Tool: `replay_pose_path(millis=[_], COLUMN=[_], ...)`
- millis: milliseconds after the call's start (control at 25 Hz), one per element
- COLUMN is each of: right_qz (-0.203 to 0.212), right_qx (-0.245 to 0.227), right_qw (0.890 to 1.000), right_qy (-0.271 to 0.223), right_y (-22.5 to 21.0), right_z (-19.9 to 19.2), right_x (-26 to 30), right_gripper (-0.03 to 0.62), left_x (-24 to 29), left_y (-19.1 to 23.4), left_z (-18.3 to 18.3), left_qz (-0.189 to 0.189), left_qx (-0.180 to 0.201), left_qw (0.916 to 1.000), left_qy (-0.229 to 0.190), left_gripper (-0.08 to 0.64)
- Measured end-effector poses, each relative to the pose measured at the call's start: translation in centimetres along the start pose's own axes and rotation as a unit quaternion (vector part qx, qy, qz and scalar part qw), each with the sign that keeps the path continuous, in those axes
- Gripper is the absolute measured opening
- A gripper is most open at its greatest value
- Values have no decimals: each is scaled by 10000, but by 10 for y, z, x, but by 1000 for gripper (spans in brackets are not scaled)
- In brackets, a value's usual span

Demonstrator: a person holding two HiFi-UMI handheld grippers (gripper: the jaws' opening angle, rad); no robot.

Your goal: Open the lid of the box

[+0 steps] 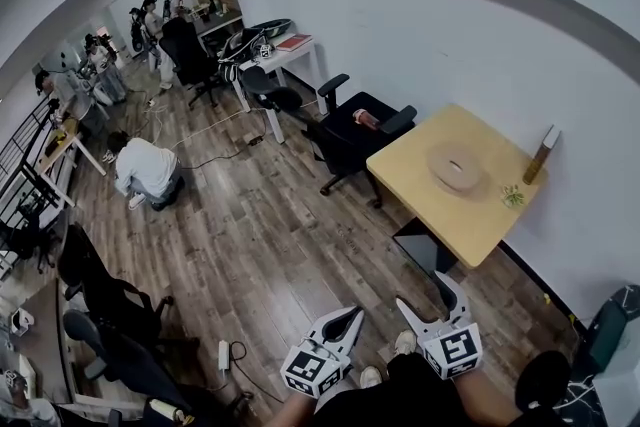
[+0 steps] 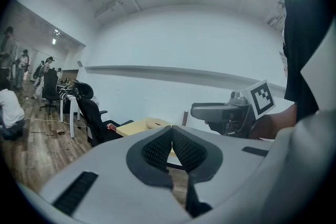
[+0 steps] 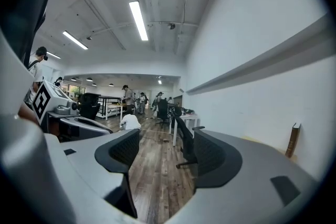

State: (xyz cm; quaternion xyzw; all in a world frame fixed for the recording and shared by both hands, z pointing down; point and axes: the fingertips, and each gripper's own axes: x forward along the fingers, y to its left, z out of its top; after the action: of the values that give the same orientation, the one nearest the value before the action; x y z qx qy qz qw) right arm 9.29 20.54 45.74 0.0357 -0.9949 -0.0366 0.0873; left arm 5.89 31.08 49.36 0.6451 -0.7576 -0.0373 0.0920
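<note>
Seen from the head view, a low round tan box (image 1: 455, 165) sits near the middle of a light wooden table (image 1: 415, 185) against the white wall, with a black office chair (image 1: 350, 130) just beside the table. Both hand-held grippers hang low over the wood floor (image 1: 260, 245), well apart from the table. The left gripper (image 1: 350, 317) has its jaws pressed together on nothing, while the right gripper (image 1: 426, 291) has its jaws spread wide and empty.

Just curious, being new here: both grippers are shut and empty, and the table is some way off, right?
No: only the left gripper is shut; the right gripper is open, as the right gripper view shows. Both are empty, and the table is some way off.
</note>
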Motion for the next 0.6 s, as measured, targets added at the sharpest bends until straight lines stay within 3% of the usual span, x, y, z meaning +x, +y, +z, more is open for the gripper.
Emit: replay_pose_path(millis=[280, 600], right_qz=[-69, -169], right_qx=[-70, -7], right_qw=[10000, 9998], right_qy=[15, 86], right_y=[-38, -109], right_z=[-3, -4], right_x=[35, 94], right_gripper=[330, 330], left_x=[39, 123], left_y=[33, 73], left_z=[0, 12], left_qz=[59, -106], left_qx=[-53, 68], left_qw=[9999, 9997], left_qy=[90, 215], left_gripper=[18, 18])
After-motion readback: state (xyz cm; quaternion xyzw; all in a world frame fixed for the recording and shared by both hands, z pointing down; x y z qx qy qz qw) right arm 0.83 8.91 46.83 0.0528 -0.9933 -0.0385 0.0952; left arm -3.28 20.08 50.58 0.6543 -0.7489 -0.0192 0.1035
